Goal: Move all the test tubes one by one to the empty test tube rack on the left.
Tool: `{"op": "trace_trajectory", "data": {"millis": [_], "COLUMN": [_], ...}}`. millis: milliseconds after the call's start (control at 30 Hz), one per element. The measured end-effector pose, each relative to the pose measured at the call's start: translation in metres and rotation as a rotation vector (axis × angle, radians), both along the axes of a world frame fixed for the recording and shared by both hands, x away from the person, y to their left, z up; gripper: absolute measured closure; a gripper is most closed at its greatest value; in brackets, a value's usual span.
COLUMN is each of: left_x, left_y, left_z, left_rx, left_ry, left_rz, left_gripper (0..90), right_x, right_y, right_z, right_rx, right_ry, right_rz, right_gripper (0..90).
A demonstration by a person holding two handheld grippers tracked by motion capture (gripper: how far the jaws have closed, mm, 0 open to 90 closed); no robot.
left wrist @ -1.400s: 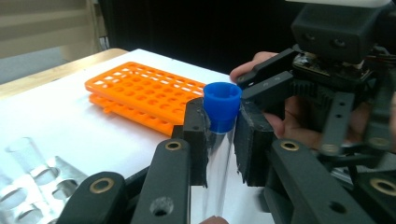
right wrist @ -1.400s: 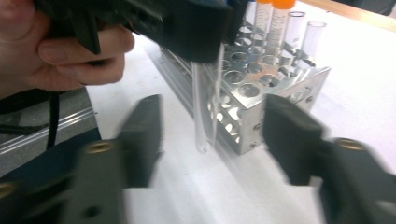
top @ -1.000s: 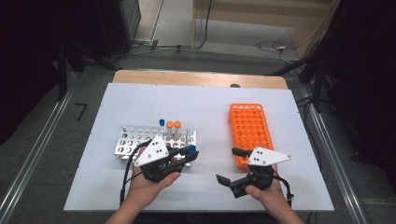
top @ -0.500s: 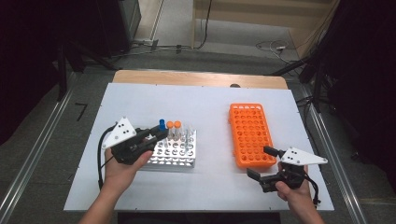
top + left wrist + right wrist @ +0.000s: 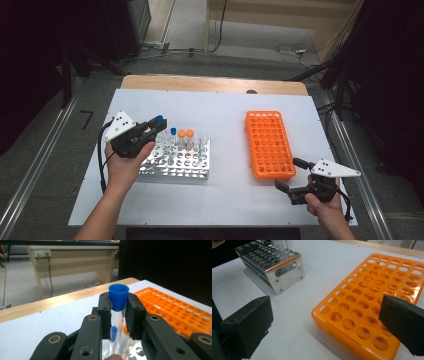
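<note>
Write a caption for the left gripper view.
Left gripper clamps a clear blue-capped tube above the white table.

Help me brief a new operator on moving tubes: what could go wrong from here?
The left gripper pinches the blue-capped tube just under its cap, so the long clear body could swing or slip. The tube hangs over the metal rack, near the orange-capped tubes, and might knock them. The orange rack has small holes, and the right gripper, open, isn't steadying it.

No text, label, brand or number could be read anywhere. The racks, the tube and the desk bore no legible marks.
</note>
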State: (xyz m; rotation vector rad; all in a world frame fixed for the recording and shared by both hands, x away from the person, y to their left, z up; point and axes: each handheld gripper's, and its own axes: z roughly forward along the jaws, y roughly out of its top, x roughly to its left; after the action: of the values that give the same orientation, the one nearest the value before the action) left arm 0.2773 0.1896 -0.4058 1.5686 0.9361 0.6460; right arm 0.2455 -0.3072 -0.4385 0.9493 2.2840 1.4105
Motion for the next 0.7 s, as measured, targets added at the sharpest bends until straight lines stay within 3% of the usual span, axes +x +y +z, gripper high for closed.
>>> {"op": "trace_trajectory", "data": {"millis": [100,267,433,700], "left_x": [0.006,0.012,0.013,0.012], "left_y": [0.0,-0.004,-0.004,-0.007], "left_z": [-0.006,-0.014,-0.023,-0.031], "left_rx": [0.003,0.015,0.023,0.069], "left_ry": [0.009,0.024,0.045,0.07], "left_rz": [0.029,0.03,0.068,0.082], "left_gripper": [76.3,76.3,76.3,75.2], "right_x": [0.0,0.001,0.001,0.002], "right_y": [-0.001,-0.002,-0.002,-0.002], "right_z": [0.0,0.0,-0.001,-0.001], "right_rx": [0.003,0.001,0.001,-0.002], "right_ry": [-0.002,0.001,0.002,-0.001], "right_rz": [-0.004,-0.008,-0.01,-0.01], "right_gripper": [0.0,0.0,0.0,0.0]}}
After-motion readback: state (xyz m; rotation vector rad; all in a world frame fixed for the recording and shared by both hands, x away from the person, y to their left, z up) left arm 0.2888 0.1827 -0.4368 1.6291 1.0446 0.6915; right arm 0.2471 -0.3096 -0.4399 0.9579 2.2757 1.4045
